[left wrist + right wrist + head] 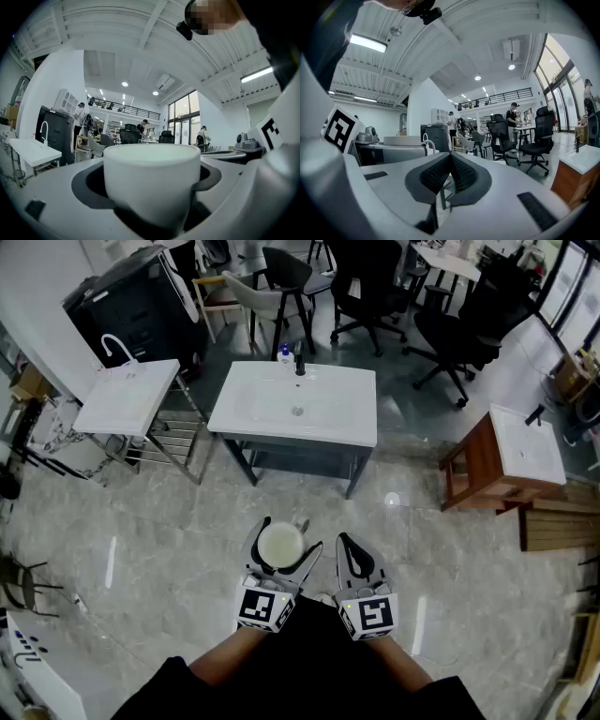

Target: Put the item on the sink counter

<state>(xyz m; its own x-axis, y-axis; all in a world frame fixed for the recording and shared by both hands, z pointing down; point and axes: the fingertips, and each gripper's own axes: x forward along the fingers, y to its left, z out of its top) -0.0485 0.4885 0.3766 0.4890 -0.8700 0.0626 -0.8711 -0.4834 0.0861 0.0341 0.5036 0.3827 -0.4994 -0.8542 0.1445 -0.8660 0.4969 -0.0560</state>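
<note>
Left gripper (284, 542) holds upright white cup (152, 180), contents unclear; right gripper (343, 540) closed.

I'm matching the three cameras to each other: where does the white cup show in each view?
Head view: white cup low centre, between the left hand-held gripper's jaws.
Left gripper view: fills the lower centre.
Right gripper view: probably the pale band at left; hard to confirm.
Shared landmark: the white hooked faucet.
</note>
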